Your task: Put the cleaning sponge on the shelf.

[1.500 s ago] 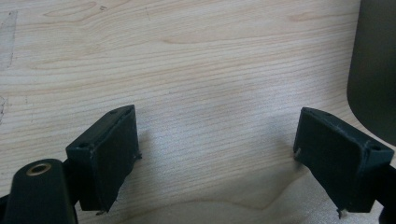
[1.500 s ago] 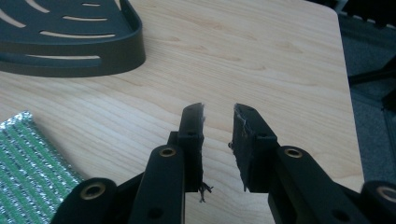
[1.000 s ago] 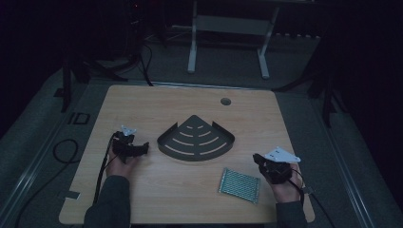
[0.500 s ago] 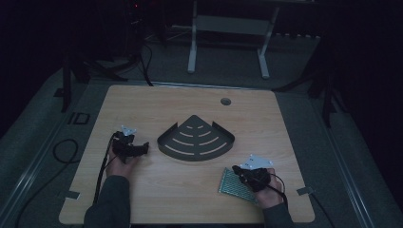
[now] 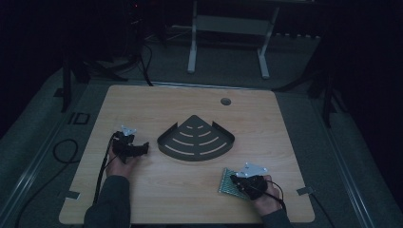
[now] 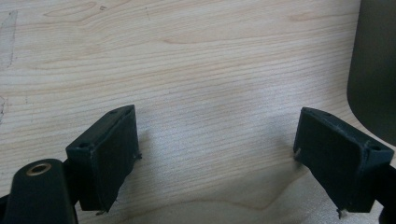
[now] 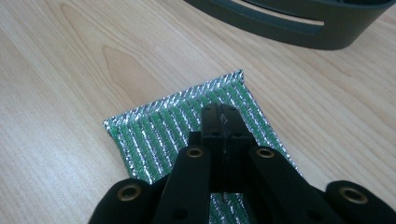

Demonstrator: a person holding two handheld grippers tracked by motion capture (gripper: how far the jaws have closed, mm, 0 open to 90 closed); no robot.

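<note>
The right gripper (image 7: 223,116) sits low over the green-and-silver scouring pad (image 7: 159,130), its fingers (image 7: 212,122) clenched tight together with nothing between them — tips resting on or just above the pad's ribbed top, which of the two I cannot tell. The pad lies flat on the counter (image 7: 60,70), near the front right corner in the high view, a little in front of the dark fan-shaped rack (image 5: 196,141).

As I judge it, the step in hand is getting hold of this pad, and shut fingers pressed on top will not do that. Better to spread them first, then bring one finger down past the pad's near edge and the other onto its face, tilting the gripper so the lower finger can slide under — the pad is thin and limp, so a shallow pinch may let it droop or slip.

Farther left, the left gripper (image 6: 217,154) rests on bare wood, fingers (image 6: 109,154) released and wide, beside the rack's wall.
</note>
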